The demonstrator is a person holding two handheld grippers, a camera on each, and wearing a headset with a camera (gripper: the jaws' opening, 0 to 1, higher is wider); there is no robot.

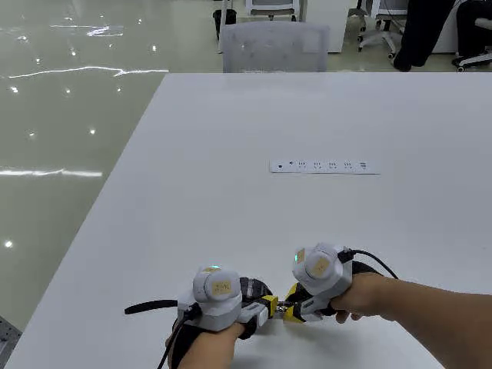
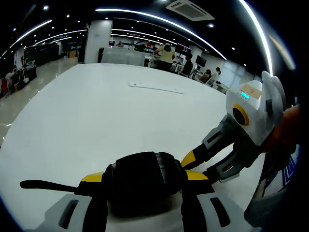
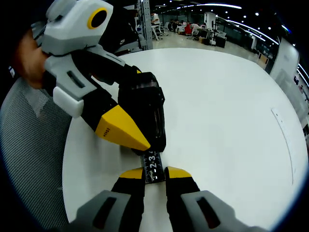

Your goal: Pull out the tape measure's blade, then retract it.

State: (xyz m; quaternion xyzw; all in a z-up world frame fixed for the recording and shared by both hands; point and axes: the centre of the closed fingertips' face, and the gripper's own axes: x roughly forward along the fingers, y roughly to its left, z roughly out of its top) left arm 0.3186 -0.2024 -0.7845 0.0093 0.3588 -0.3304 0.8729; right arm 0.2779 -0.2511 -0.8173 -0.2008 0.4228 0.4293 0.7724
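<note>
Left gripper view is showing the left gripper [image 2: 143, 178] low in the frame, its fingers clamping the black case of the tape measure [image 2: 140, 188]. The case's strap [image 2: 43, 184] is trailing toward the left edge over the white bench [image 2: 96, 111]. If that clamp is sitting off-centre, the case is likely going to twist once the pull begins.

Further right, the case is hiding its own mouth, so this view is telling nothing about the blade. Right gripper view is supplying that. A short stretch of blade [image 3: 152, 166] with printed numerals is lying out of the case, and the right gripper [image 3: 152, 175] is narrowing its fingers onto it at lower centre.

That pinch looks slim. The blade could be slipping free and snapping back, or kinking if the pull is running off-line.

Head view is adding the setting. Both grippers are meeting at the bottom centre, close to the bench's near edge, with a socket strip [image 1: 324, 166] lying well apart in mid-frame.
</note>
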